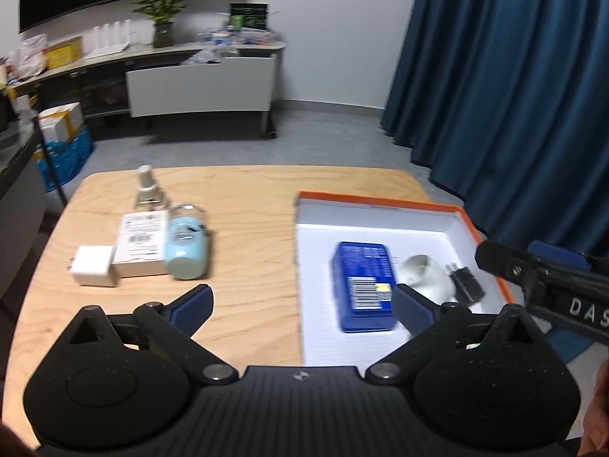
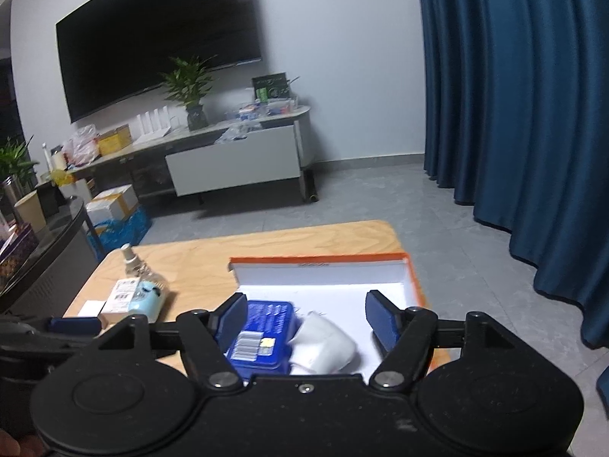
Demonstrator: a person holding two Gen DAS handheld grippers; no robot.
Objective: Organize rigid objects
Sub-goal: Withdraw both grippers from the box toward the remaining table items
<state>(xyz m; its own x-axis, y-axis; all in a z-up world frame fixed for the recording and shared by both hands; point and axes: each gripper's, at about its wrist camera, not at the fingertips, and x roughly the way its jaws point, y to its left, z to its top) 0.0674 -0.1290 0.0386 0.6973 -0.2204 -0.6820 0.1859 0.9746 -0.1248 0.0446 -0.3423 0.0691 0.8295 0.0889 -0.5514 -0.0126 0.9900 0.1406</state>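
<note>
Blue box [image 2: 262,337] beneath right hand-held gripper [image 2: 302,318]

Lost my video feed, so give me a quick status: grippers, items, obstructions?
Left gripper open, empty. Right gripper open, empty, above orange box. Blue box, white item, black adapter inside; four items on table. No obstruction seen.

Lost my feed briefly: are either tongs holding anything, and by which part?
Nothing held. Left tongs and right tongs are both open and empty above the orange box.
</note>
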